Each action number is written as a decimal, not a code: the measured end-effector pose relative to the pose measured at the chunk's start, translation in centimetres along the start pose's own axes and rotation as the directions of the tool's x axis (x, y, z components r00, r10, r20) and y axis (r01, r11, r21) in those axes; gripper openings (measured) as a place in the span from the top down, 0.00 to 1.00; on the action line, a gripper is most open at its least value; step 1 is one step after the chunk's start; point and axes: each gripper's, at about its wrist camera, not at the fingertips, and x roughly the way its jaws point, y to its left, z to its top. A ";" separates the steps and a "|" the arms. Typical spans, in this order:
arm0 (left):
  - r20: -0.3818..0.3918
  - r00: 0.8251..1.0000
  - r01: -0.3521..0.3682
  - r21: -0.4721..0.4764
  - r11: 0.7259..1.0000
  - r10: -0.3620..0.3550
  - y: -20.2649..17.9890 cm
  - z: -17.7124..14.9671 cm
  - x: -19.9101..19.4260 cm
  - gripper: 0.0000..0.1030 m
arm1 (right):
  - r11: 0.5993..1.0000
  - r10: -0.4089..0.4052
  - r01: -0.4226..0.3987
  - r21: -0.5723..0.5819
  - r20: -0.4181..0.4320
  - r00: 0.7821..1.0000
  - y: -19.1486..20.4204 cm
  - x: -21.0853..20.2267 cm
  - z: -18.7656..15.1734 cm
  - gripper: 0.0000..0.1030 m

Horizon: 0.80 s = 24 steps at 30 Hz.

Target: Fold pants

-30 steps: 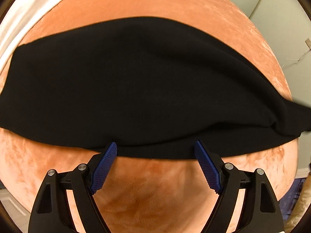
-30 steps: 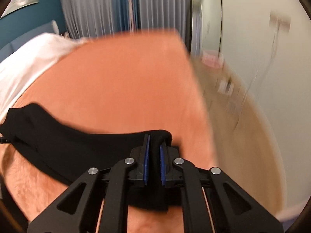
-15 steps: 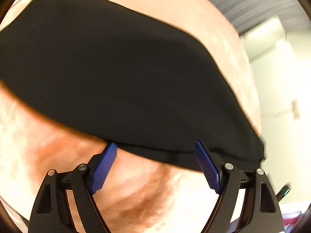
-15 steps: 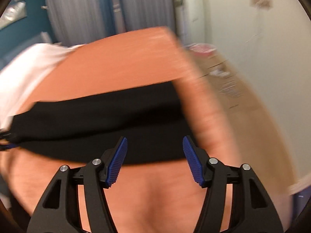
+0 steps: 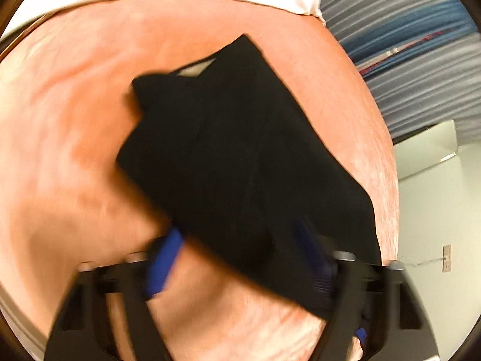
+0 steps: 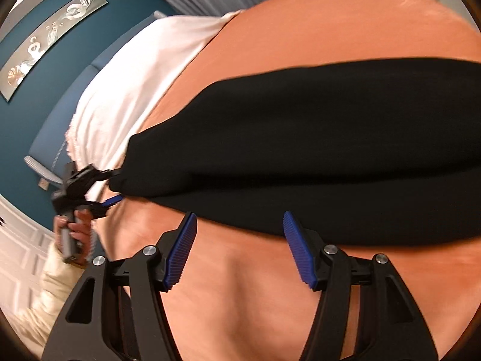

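The black pants (image 5: pixel 240 156) lie folded lengthwise on an orange blanket (image 5: pixel 66 120). In the left wrist view my left gripper (image 5: pixel 240 258) is open, its fingers either side of the near end of the pants; the picture is blurred. In the right wrist view the pants (image 6: pixel 315 144) stretch across the blanket (image 6: pixel 345 24). My right gripper (image 6: pixel 240 249) is open and empty just in front of their near edge. The left gripper (image 6: pixel 111 186) shows there at the pants' left end, held by a hand.
A white sheet (image 6: pixel 135 81) covers the bed beyond the blanket. A teal wall with a framed picture (image 6: pixel 51 39) stands at left. Grey curtains (image 5: pixel 421 45) and a white wall with an outlet (image 5: pixel 447 258) lie to the right.
My right gripper let go of the pants' end, opened and swung left. My left gripper, open throughout, swung round to the pants' end, so the pants now run away from it.
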 end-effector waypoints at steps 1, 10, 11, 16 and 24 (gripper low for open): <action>-0.007 1.000 -0.019 0.019 1.000 0.020 0.1 0.1 0.2 0.74 | 1.000 0.003 -0.003 -0.002 -0.006 1.000 1.0 0.5 -0.1 0.44; -0.043 0.998 0.051 0.092 0.995 -0.047 2.8 3.1 -1.6 0.88 | 0.991 0.015 -0.022 0.129 0.049 0.999 1.1 3.4 -0.3 0.43; -0.046 0.997 0.060 0.089 0.994 -0.056 3.1 3.4 -1.7 0.88 | 0.986 0.031 -0.042 0.160 0.072 0.997 0.8 3.8 0.0 0.43; -0.064 0.997 0.036 0.104 0.994 -0.029 2.9 4.3 -0.4 0.88 | 0.985 0.044 -0.059 0.165 0.091 0.995 2.5 2.2 -1.0 0.89; -0.040 0.997 -0.066 0.153 0.986 0.073 1.4 3.1 0.6 0.79 | 0.980 0.025 -0.034 0.196 0.045 0.999 0.1 -1.4 -5.6 0.85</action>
